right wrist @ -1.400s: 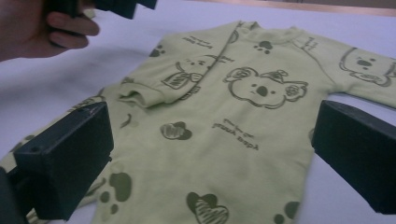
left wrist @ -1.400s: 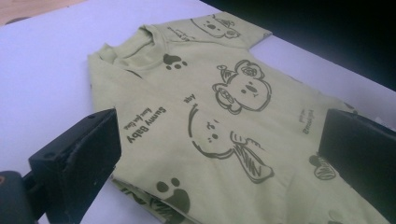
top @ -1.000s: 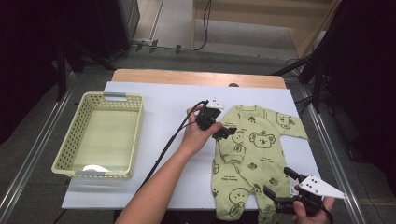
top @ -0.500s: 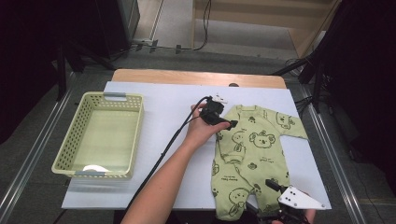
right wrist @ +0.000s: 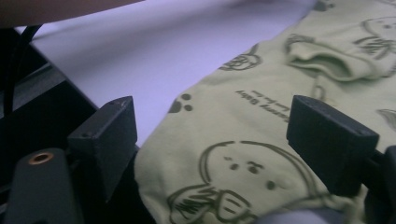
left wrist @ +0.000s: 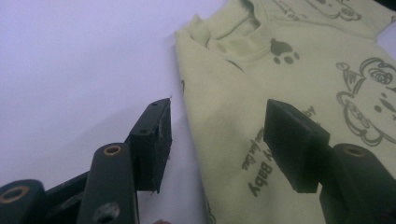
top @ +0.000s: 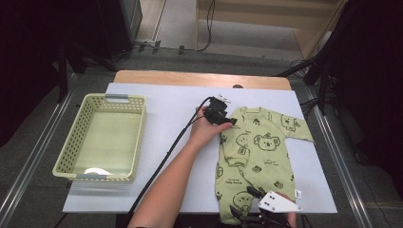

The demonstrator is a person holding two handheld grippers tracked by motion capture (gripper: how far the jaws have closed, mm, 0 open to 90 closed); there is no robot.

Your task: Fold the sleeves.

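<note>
- At the far left of the white table (top: 157, 109) sits a pale green plastic basket (top: 71, 152) with latticed walls, well apart from everything else.
- A bare forearm (top: 164, 187) comes in from the bottom edge and slants up toward the table's middle, a black cable (top: 157, 166) trailing beside it.
- That hand holds the left gripper (top: 227, 124) at the near shoulder of a light green baby romper (top: 259, 156). Seen from the gripper itself, the left gripper (left wrist: 217, 135) has its jaws partly apart and they have just been closing; one jaw stands over bare table, the other over the cloth, with the romper's side edge (left wrist: 194, 121) between them and not yet pinched.
- The romper lies flat to the right of centre, printed with bear faces, neck toward the far side, one sleeve reaching right, legs toward the near edge.
- At the bottom right, the right gripper (top: 247, 209) sits over the romper's leg end. In its own view the right gripper (right wrist: 212, 135) has jaws set wide, just been closing, straddling the leg's edge without pressing it.
</note>
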